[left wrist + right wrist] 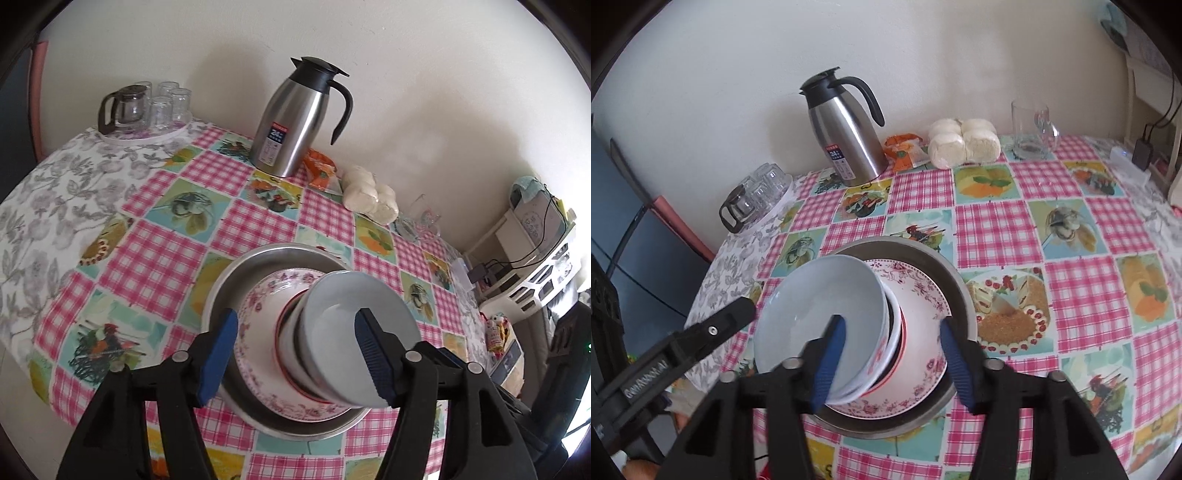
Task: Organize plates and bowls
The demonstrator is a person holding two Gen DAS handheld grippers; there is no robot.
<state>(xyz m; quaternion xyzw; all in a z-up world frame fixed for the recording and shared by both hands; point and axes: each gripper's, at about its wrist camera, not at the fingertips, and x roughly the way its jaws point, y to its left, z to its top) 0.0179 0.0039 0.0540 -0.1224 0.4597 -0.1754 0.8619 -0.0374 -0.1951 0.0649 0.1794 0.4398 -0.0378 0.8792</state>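
A stack stands on the checkered tablecloth: a steel pan (236, 275) (955, 286), a pink floral plate (258, 306) (923, 295), bowls, and a pale blue bowl (354, 295) (820, 295) on top. My left gripper (295, 354) is open, its fingers on either side of the stack, the right pad inside the blue bowl's rim. My right gripper (892, 360) is open too, its left pad (831, 354) inside the blue bowl and its right pad (955, 363) outside over the plate. The left gripper's finger (713, 328) shows at the bowl's left in the right wrist view.
A steel thermos jug (299, 122) (846, 136) stands at the back by the wall. A tray of glasses with a glass pot (147, 110) (753, 195) is at the far left corner. Wrapped buns (369, 195) (964, 144), an orange packet (319, 166) and a glass mug (1032, 129) line the wall.
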